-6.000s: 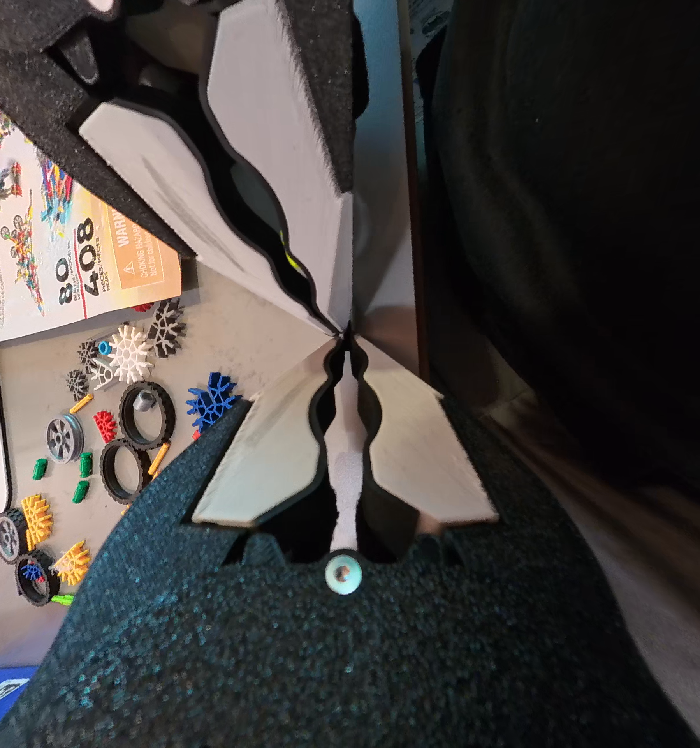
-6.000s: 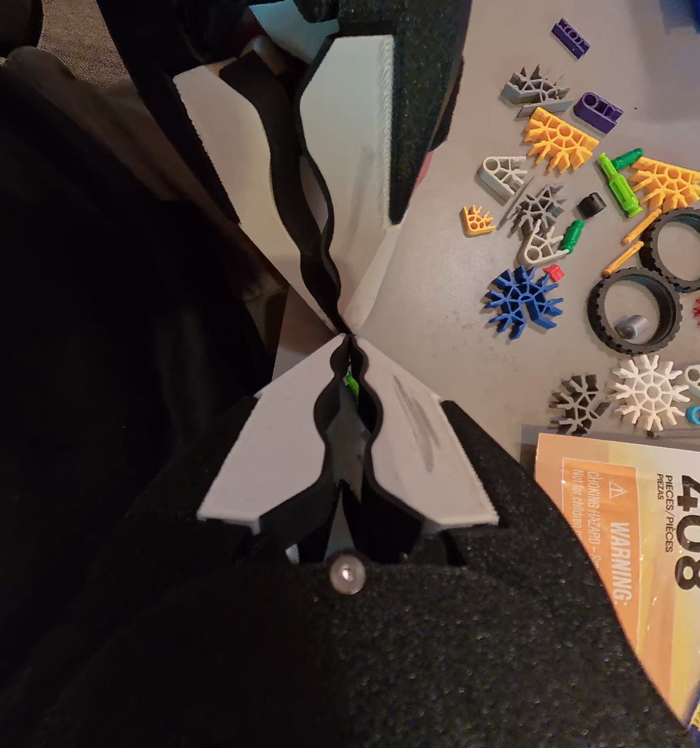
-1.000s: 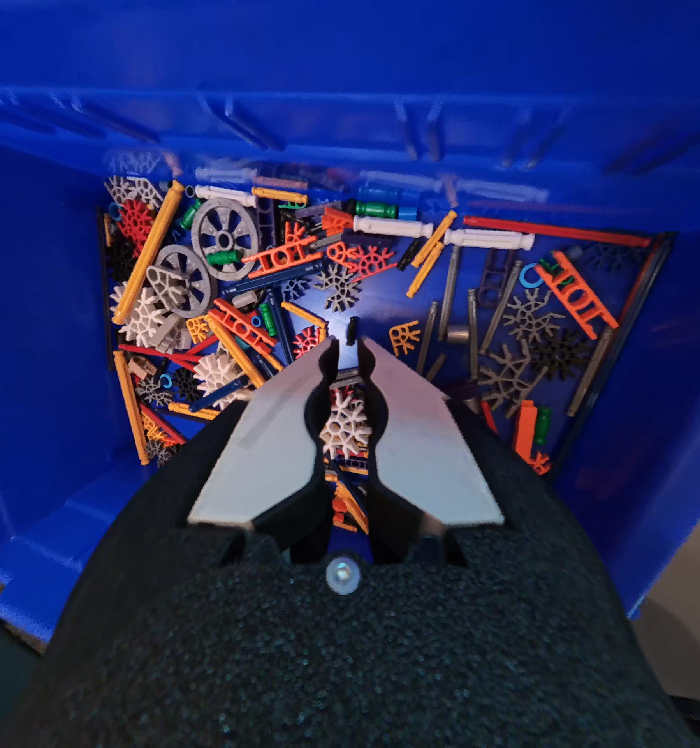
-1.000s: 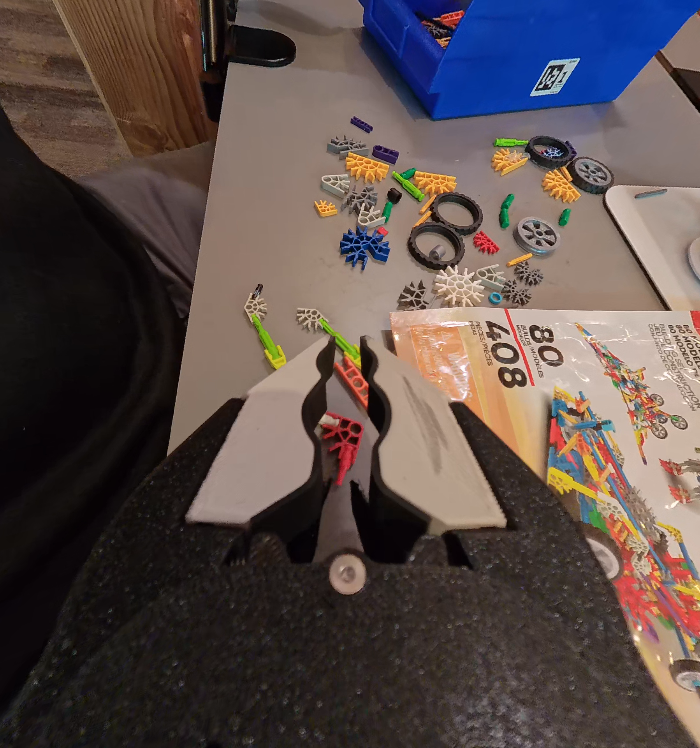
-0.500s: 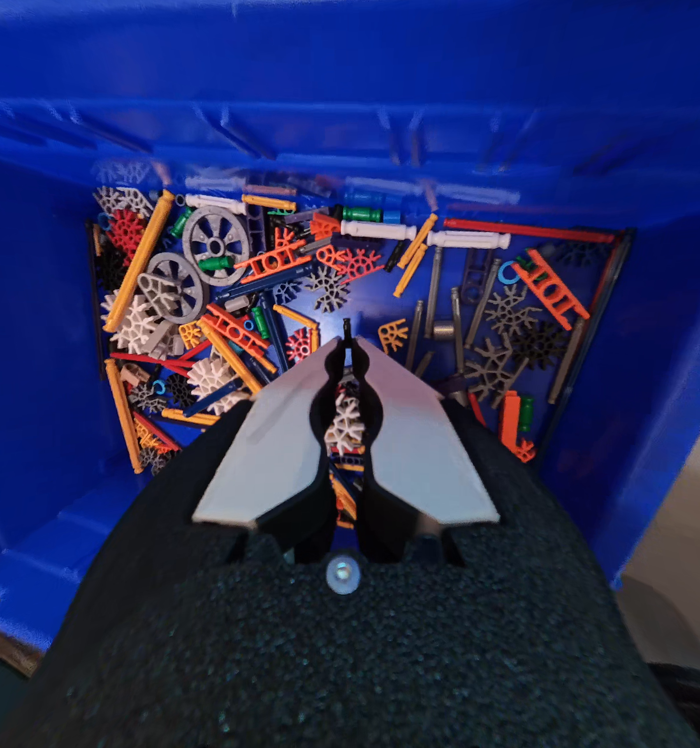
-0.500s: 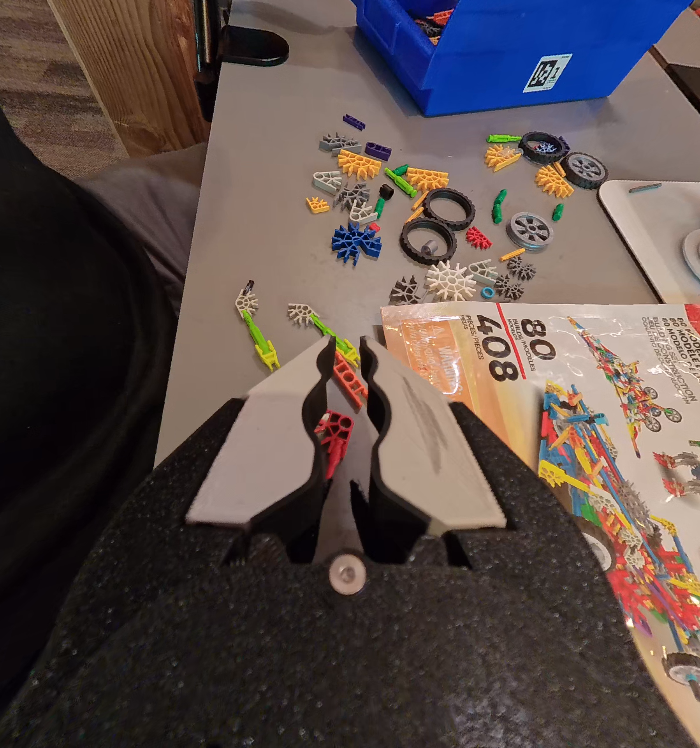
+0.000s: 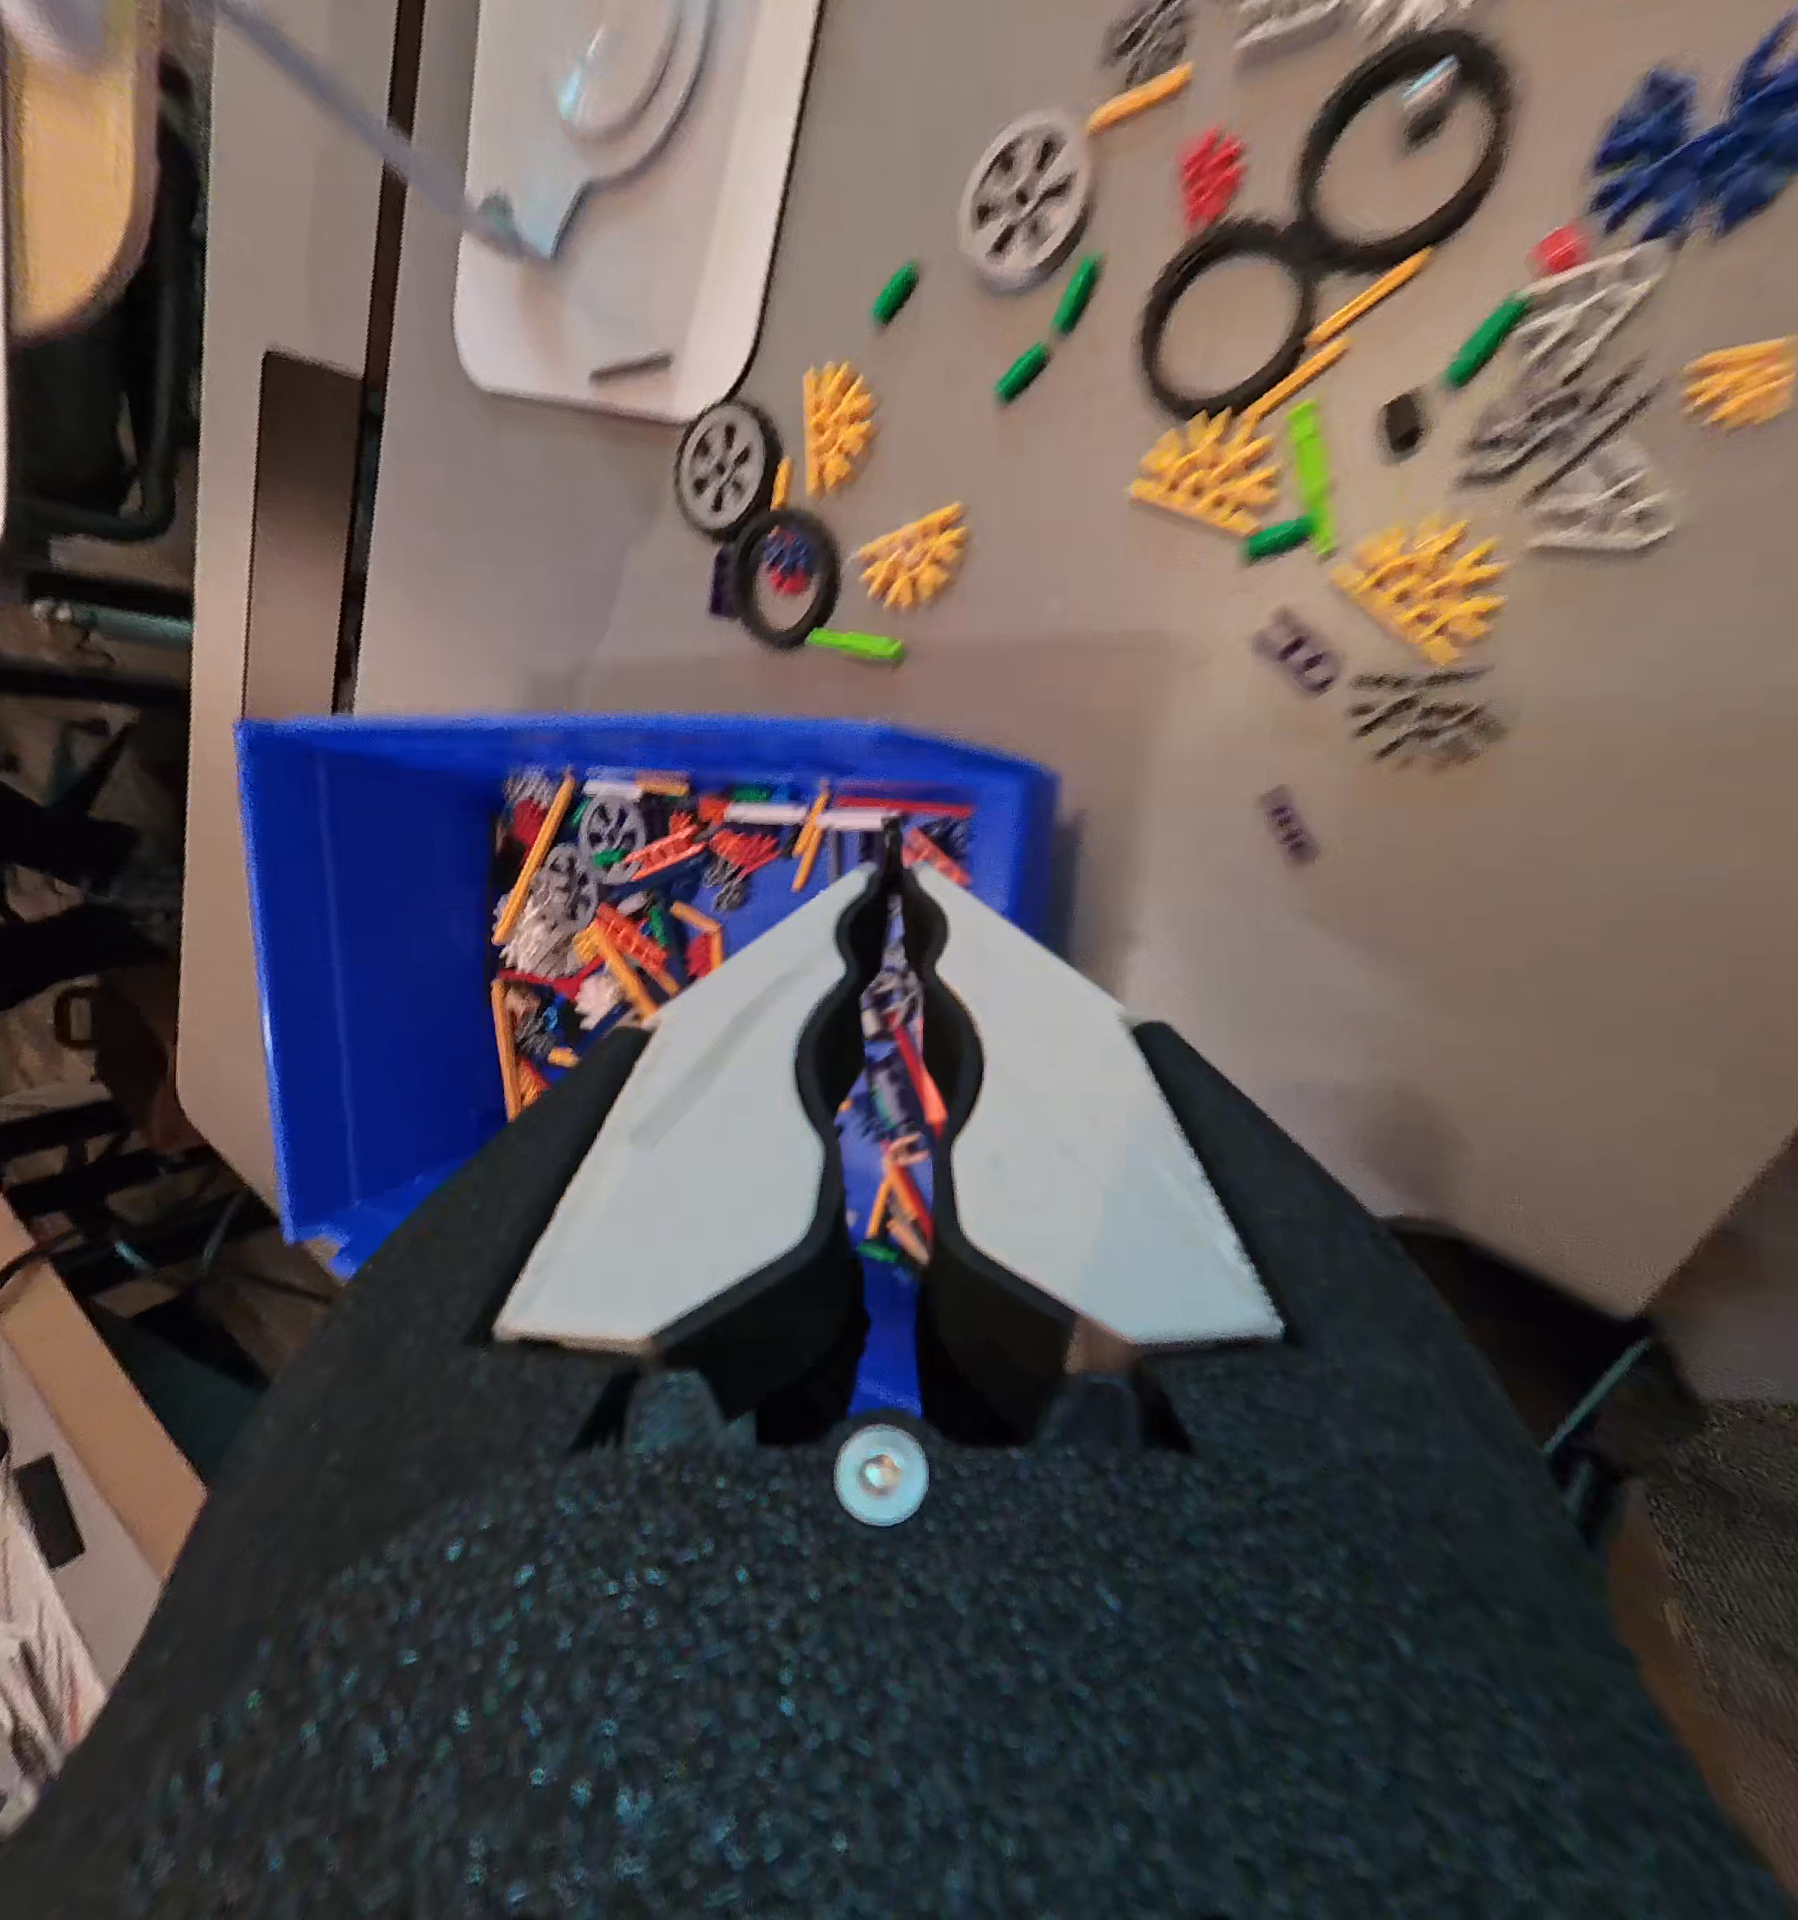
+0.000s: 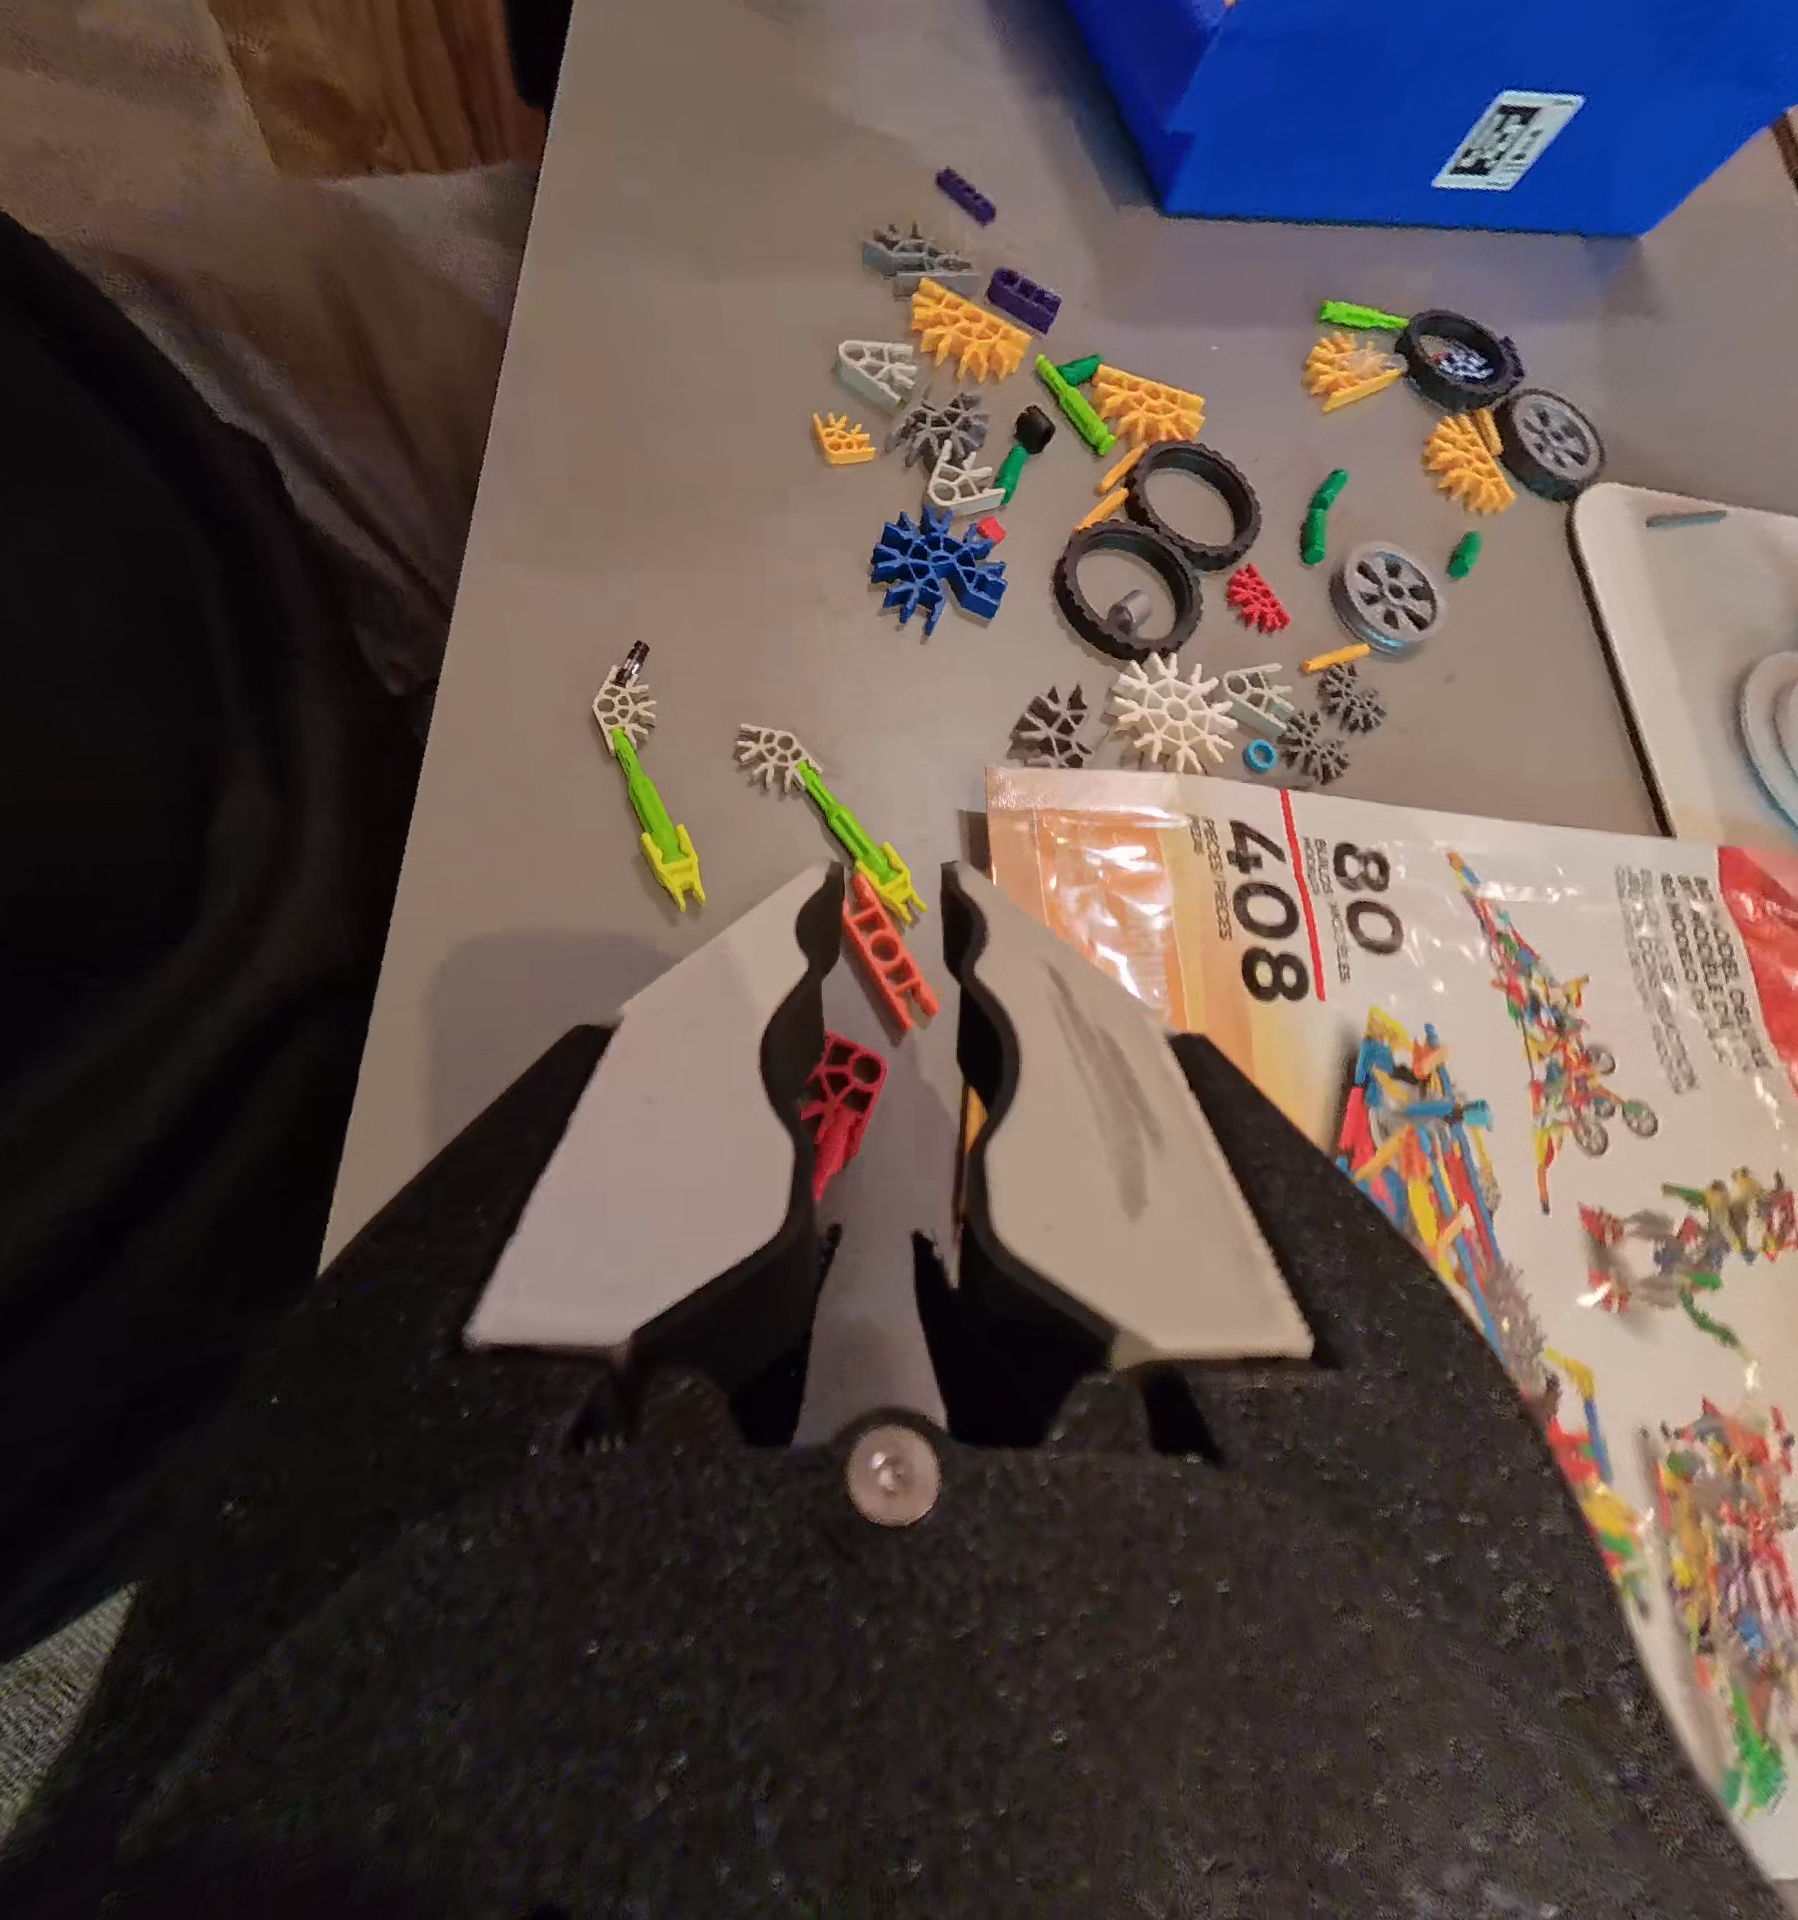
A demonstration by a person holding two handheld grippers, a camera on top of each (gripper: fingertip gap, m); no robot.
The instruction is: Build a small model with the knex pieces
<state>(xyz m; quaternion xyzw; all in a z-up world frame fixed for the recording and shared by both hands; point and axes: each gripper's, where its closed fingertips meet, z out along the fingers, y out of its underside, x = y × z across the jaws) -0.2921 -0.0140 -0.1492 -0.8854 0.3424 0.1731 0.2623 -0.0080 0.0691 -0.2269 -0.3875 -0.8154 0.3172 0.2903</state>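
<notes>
My left gripper (image 7: pixel 890 883) is shut on a thin black rod (image 7: pixel 889 844) that pokes out past the fingertips. It hovers above the blue bin (image 7: pixel 375 935), which is full of mixed construction-toy pieces. My right gripper (image 8: pixel 890 883) is open and empty, low over the grey table (image 8: pixel 666 416). An orange ladder-shaped piece (image 8: pixel 890 966) and a red connector (image 8: pixel 841 1091) lie on the table between its fingers. Two green rods with grey connectors (image 8: pixel 640 769) (image 8: pixel 822 800) lie just ahead of it.
Loose wheels, black tyres (image 8: pixel 1175 520), yellow, blue (image 8: pixel 936 566) and white connectors are scattered mid-table. A printed plastic bag (image 8: pixel 1446 1039) lies to the right. A white tray (image 7: pixel 625 208) stands beyond the pieces. The blue bin (image 8: pixel 1394 104) is at the far end. The table edge and a dark-clothed person are at the left. The grippers' ends are close to 30 centimetres from one another.
My left gripper has closed on the black rod and risen out of the bin, so the table now shows. My right gripper has dipped a little closer to the table.
</notes>
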